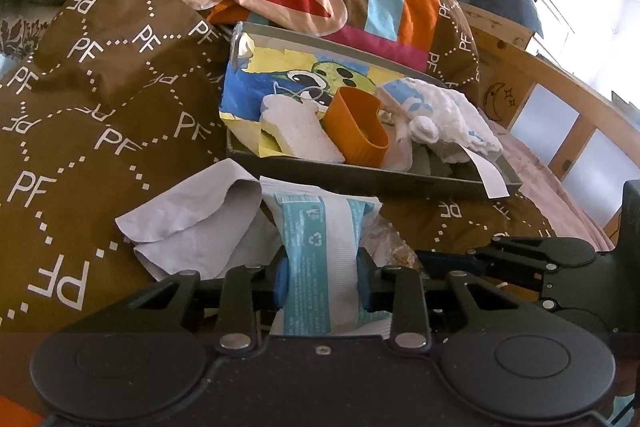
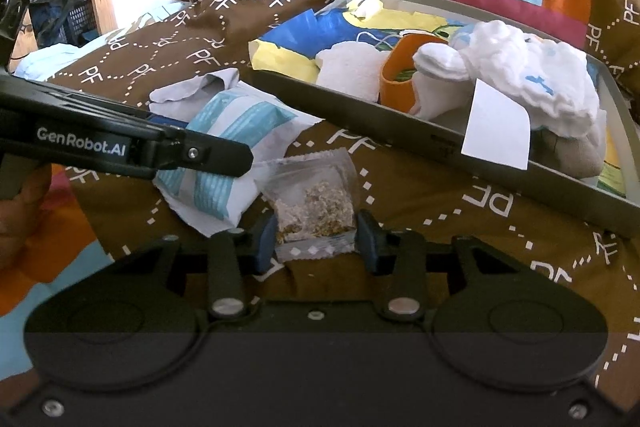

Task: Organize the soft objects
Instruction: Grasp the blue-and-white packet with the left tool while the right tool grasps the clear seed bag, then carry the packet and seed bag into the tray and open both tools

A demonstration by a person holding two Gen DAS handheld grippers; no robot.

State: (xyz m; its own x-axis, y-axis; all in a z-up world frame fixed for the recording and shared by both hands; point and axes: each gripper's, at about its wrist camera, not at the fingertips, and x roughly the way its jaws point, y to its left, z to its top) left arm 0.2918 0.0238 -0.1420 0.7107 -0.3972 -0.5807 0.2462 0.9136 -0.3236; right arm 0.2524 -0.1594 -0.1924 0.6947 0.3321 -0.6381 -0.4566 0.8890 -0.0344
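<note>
**Two packets gripped, tray waits behind**

Nearest in the left wrist view, the left gripper (image 1: 322, 281) has its jaws clamped on a white and teal packet (image 1: 320, 247); the soft pack is pinched narrow between the blue pads. In the right wrist view, the right gripper (image 2: 315, 237) has its jaws closed on the near edge of a small clear bag (image 2: 314, 203) with brown crumbs inside. Both things lie on the brown bedcover (image 1: 100, 107) of a bed, and the two are just beside each other, the packet at the left of the bag.

A little farther at the left, a pale grey cloth (image 1: 192, 223) lies crumpled and touches the packet.

Behind these stands the grey tray (image 1: 360, 179). It already holds a white sponge-like block (image 1: 296, 131), an orange cup (image 1: 356, 127) lying on its side, and a white fluffy toy (image 1: 440, 115) with a paper tag.

I judge that the step in hand is to lift both packs and bring them to the tray. To do it well, the hands should rise first, high enough to pass the near wall of the tray. The grip on the bag is only at its edge, so it may slip; a slow lift is safer. The free place in the tray seems to be at the far left, on the coloured picture.
</note>
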